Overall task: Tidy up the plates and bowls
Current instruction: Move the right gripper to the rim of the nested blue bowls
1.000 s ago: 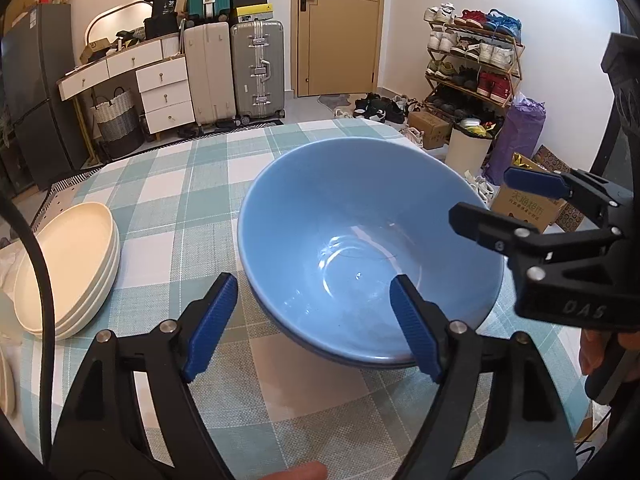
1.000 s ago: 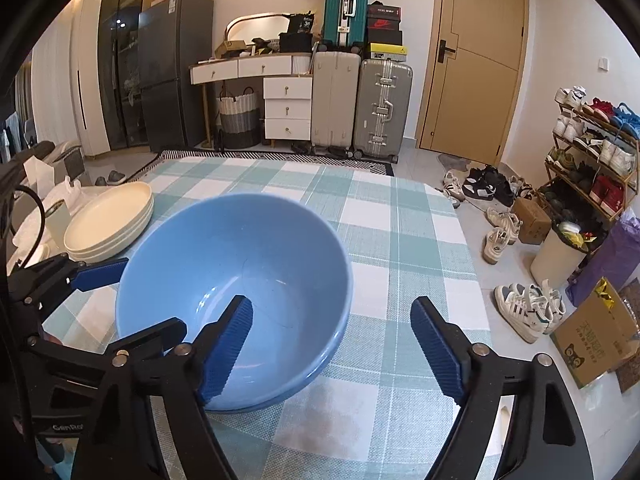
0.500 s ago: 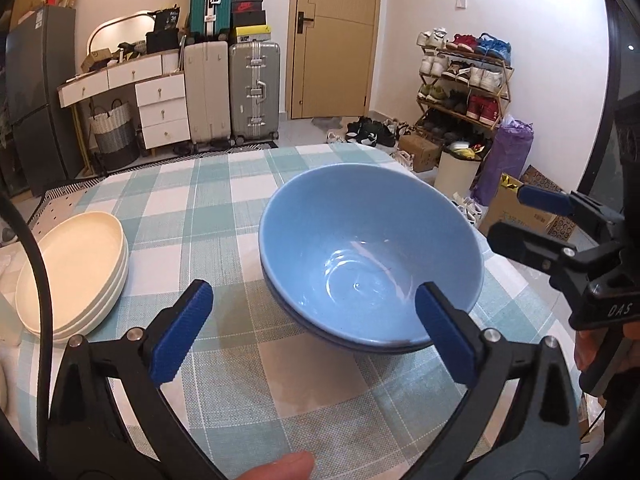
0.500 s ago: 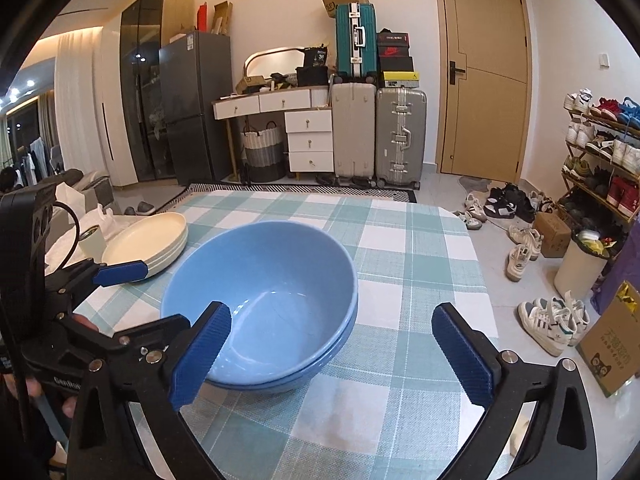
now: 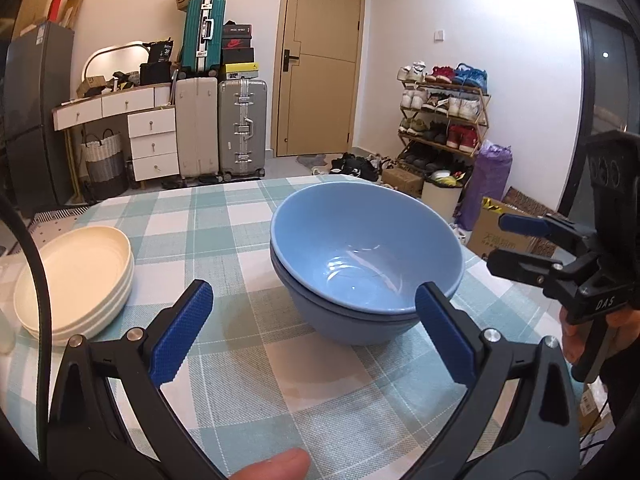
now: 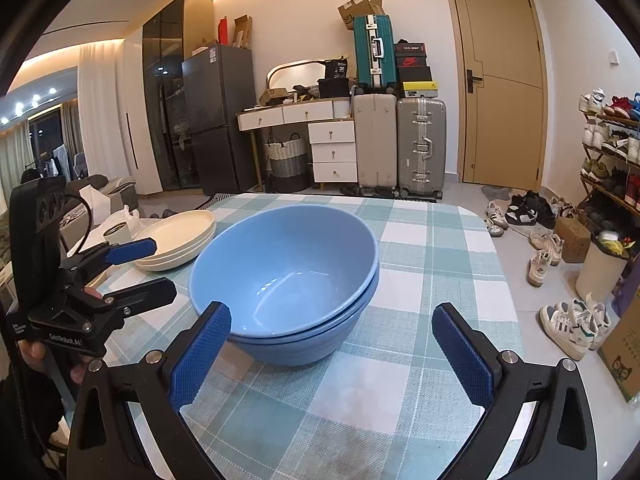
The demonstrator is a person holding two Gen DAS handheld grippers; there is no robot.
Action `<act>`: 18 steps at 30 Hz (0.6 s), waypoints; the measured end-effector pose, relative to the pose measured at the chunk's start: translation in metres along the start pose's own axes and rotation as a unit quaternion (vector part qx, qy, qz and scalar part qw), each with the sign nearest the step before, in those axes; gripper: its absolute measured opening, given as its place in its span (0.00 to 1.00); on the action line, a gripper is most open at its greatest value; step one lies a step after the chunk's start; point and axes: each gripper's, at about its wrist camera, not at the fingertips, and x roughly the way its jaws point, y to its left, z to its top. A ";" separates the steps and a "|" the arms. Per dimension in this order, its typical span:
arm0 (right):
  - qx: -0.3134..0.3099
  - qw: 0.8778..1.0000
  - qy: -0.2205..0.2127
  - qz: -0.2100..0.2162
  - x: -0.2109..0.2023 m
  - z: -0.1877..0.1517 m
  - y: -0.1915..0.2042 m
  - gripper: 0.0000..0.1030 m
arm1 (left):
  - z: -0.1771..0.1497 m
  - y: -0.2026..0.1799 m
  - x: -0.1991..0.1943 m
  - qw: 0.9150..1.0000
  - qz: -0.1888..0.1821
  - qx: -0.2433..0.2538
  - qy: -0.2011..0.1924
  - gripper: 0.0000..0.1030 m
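Two blue bowls point(image 5: 360, 240) sit nested, one inside the other, on the green-and-white checked tablecloth point(image 5: 224, 216); the right wrist view shows the same bowls point(image 6: 288, 264). My left gripper point(image 5: 314, 296) is open wide just short of the near rim, touching nothing. From the right side my right gripper point(image 6: 331, 314) is also open wide and holds nothing. Each gripper shows in the other's view: the right gripper point(image 5: 508, 246) beside the bowls, the left gripper point(image 6: 160, 268) between bowls and plates. A stack of cream plates point(image 5: 76, 272) lies left of the bowls, and the plates point(image 6: 180, 232) appear at the far left.
A white roll point(image 6: 116, 234) and crumpled white plastic sit past the plates at the table's left edge. The table's right edge point(image 6: 500, 280) drops to a floor with shoes and cardboard boxes. Suitcases, drawers and a door stand beyond the far edge.
Both grippers' jaws have spread wider and drawn back from the upper bowl's rim. The bowl now rests nested in the lower bowl.
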 end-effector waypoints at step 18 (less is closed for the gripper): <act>-0.010 1.000 -0.012 0.010 -0.005 -0.021 0.017 0.99 | -0.023 -0.005 -0.005 1.000 0.012 -0.002 -0.008 0.98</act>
